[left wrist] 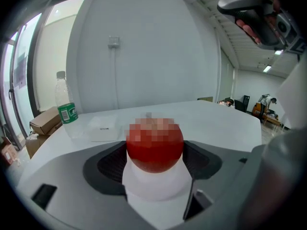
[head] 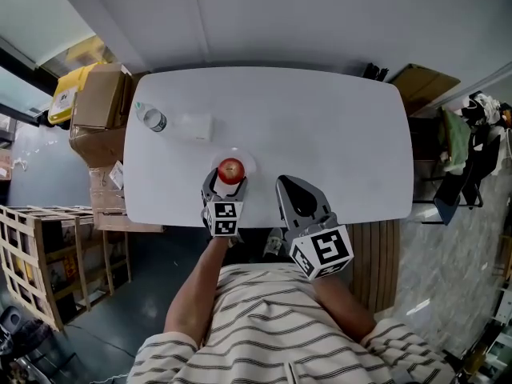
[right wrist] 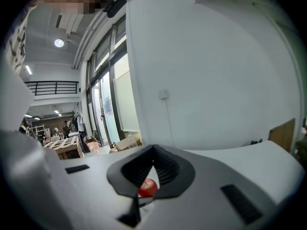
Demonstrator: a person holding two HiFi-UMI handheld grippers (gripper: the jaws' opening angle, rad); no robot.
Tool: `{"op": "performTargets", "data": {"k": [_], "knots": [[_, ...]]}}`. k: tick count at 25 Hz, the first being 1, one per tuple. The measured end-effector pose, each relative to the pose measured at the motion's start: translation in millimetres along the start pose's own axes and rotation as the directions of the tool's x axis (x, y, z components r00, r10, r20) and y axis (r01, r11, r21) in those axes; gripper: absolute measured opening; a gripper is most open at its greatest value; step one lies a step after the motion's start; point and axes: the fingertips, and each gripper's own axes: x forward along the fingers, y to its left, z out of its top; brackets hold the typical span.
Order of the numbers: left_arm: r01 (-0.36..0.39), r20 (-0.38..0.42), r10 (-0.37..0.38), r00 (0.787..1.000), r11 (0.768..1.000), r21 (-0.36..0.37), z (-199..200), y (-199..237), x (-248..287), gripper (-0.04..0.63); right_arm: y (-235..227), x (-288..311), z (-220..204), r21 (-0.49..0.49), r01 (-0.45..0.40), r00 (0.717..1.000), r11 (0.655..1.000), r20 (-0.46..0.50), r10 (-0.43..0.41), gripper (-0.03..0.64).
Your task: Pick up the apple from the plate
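Note:
A red apple (head: pixel 230 170) sits over a small white plate (head: pixel 246 160) near the front edge of the white table (head: pixel 320 134). My left gripper (head: pixel 230 179) reaches in from the front with a jaw on each side of it. In the left gripper view both dark pads (left wrist: pixel 111 164) lie against the sides of the apple (left wrist: pixel 154 145), with the plate (left wrist: pixel 153 188) right under it. I cannot tell whether the apple still touches the plate. My right gripper (head: pixel 284 184) hovers shut to the right. Its view shows the apple (right wrist: pixel 147 188) through the slit below its meeting jaws.
A clear water bottle (head: pixel 150 118) with a green label (left wrist: pixel 67 113) and a flat white packet (head: pixel 196 126) lie at the table's back left. Cardboard boxes (head: pixel 100 102) and a wooden crate (head: pixel 40 254) stand beside the table's left end.

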Motion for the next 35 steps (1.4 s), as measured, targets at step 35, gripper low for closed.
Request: {"op": "performTargets", "data": {"k": [35], "knots": [[-0.081, 0.254, 0.118, 0.96, 0.985, -0.152, 151, 1, -153, 0.373, 40, -14, 29, -0.059, -0.043, 0.996, 0.997, 0.078, 0.047, 0.009]]}}
